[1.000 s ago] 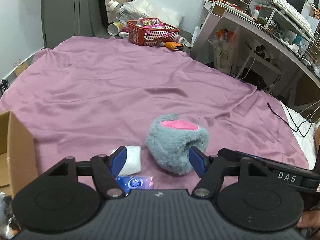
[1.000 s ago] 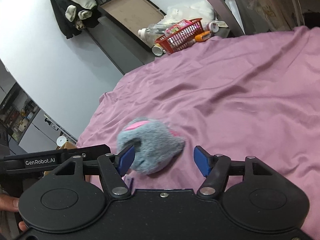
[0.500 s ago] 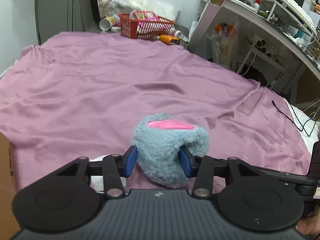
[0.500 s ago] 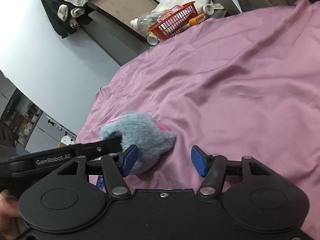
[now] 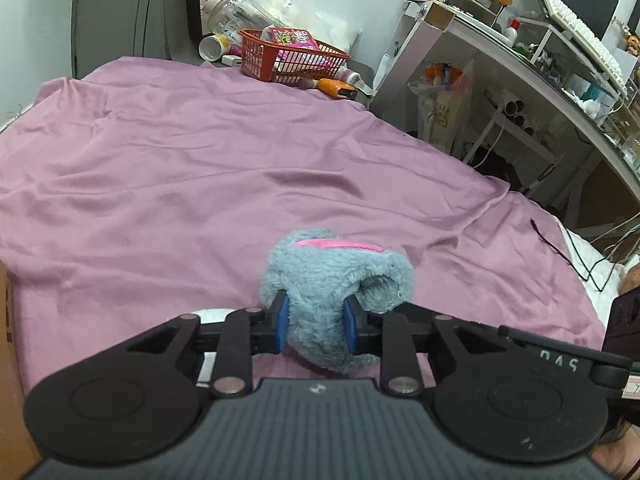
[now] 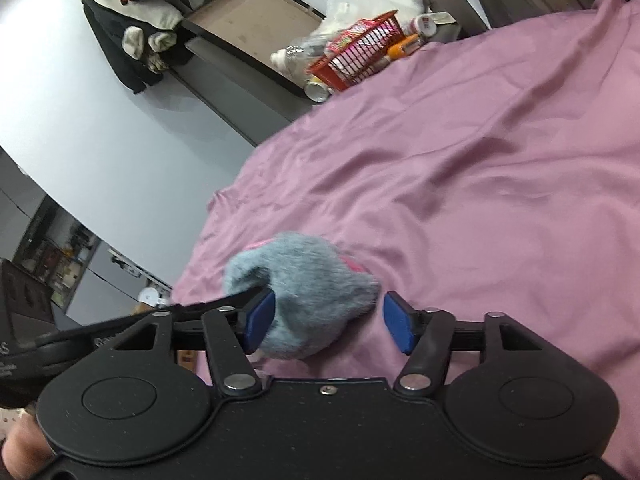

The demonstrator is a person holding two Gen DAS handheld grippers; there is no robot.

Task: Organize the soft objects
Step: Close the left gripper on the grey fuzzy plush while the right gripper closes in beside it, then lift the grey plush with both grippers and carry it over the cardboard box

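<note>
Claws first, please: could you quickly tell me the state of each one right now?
Left claw: closed on the grey plush toy, squeezing its fur.
Right claw: open, holding nothing; the toy lies partly between its fingers.

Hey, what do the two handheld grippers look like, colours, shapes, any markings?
Both are matte black. The left gripper has a ribbed grey-black top, two round disc housings, silver pivot pins and blue pads. The right gripper has the same discs and blue pads, with a smooth top. Its side bar shows white "DAS" lettering in the left view.
</note>
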